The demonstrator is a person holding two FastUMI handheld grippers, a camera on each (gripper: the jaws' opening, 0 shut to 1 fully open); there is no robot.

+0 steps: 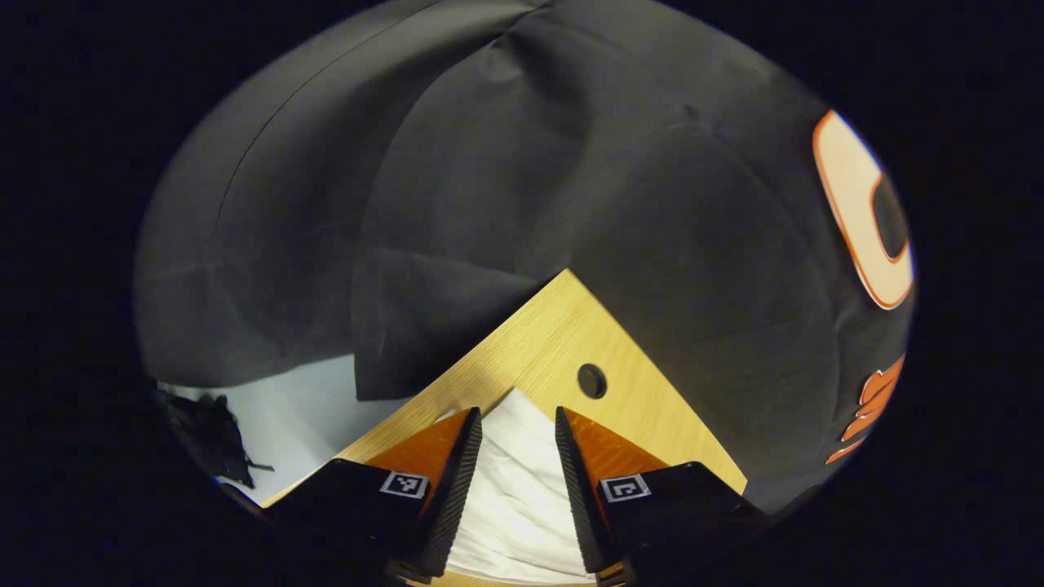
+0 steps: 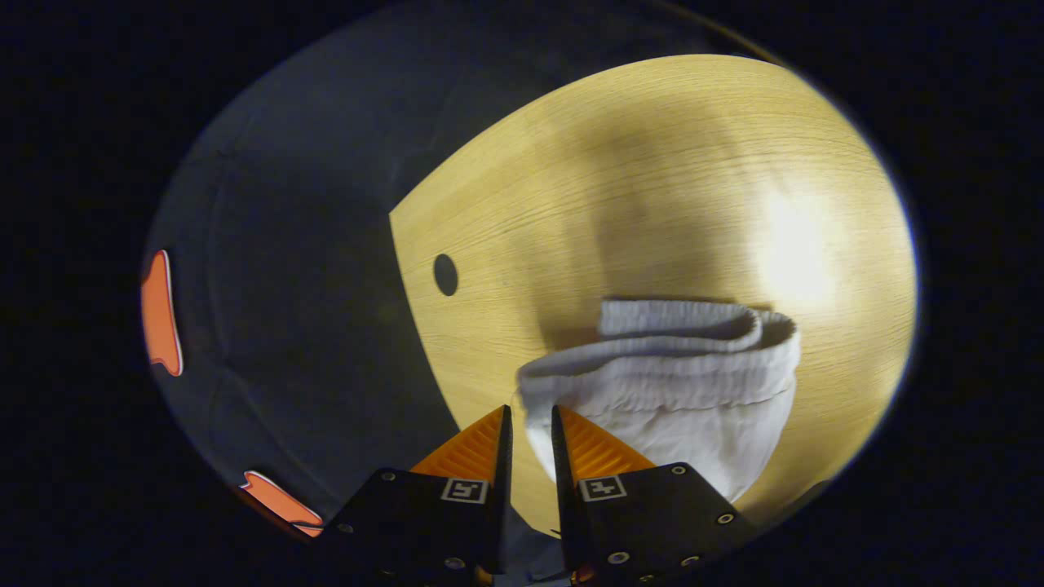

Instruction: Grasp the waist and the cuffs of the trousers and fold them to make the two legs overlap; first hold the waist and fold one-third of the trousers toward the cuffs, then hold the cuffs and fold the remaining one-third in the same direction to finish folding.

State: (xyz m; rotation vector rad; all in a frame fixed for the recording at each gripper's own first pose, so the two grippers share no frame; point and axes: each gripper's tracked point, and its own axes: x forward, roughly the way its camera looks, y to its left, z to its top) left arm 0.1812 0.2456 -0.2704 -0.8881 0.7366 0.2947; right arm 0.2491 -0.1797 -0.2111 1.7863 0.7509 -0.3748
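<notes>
The white trousers [image 2: 677, 383] lie on the wooden table [image 2: 652, 179], their gathered elastic waist doubled over and bulging up. My right gripper [image 2: 531, 412] is at the waist's left end, its fingers drawn close with the cloth's edge pinched between them. In the left gripper view, creased white trouser cloth [image 1: 518, 489] spreads between and under my fingers and comes to a point near the table's corner. My left gripper [image 1: 519, 416] stands open just above that cloth, its fingers well apart on either side of it.
The table [image 1: 555, 326] ends in a corner just ahead of the left gripper, with a round hole [image 1: 591, 381] near it; the same hole [image 2: 445, 275] lies left of the waist. Black booth cloth hangs behind. Pale floor [image 1: 302, 408] and a dark scrap [image 1: 212, 432] lie below left.
</notes>
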